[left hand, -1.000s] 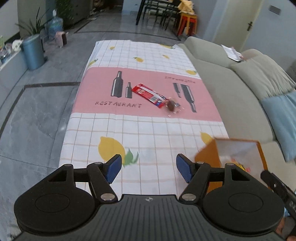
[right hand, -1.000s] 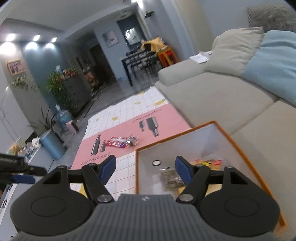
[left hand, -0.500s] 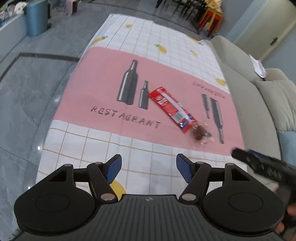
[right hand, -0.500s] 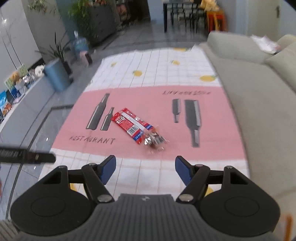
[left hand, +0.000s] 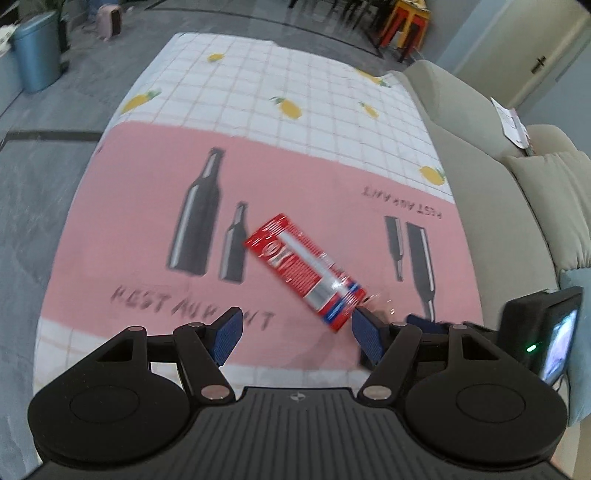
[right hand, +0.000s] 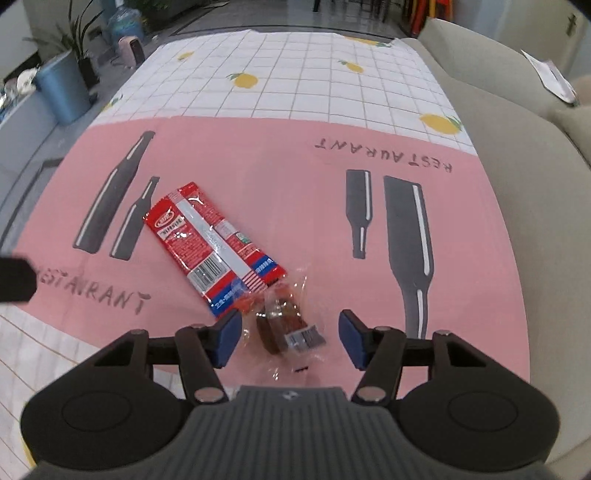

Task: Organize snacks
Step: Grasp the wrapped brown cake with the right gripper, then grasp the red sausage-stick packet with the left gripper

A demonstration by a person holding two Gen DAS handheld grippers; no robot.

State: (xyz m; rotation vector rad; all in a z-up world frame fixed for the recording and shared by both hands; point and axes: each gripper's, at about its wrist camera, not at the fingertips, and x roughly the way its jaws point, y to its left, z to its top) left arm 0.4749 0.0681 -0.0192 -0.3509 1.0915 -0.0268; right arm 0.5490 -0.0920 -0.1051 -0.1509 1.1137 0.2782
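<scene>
A red snack packet [right hand: 214,245] lies flat on the pink band of the tablecloth [right hand: 258,173]; it also shows in the left wrist view [left hand: 306,273]. A small clear-wrapped brown snack [right hand: 284,321] lies at its near end. My right gripper [right hand: 290,338] is open, low over the cloth, with its blue fingers either side of the brown snack and not touching it. My left gripper [left hand: 295,339] is open and empty, just short of the red packet. The right gripper's body [left hand: 539,332] shows at the right of the left wrist view.
A beige sofa [right hand: 535,155] runs along the cloth's right edge, with papers [right hand: 550,77] on its arm. A blue bin [right hand: 64,88] and plants stand on the grey floor at the far left. Chairs and an orange stool [left hand: 406,26] stand far back.
Both grippers have moved forward and down toward the snacks. The right gripper swung away from the orange box, which has left view, and now straddles the brown snack. Both stay open.
</scene>
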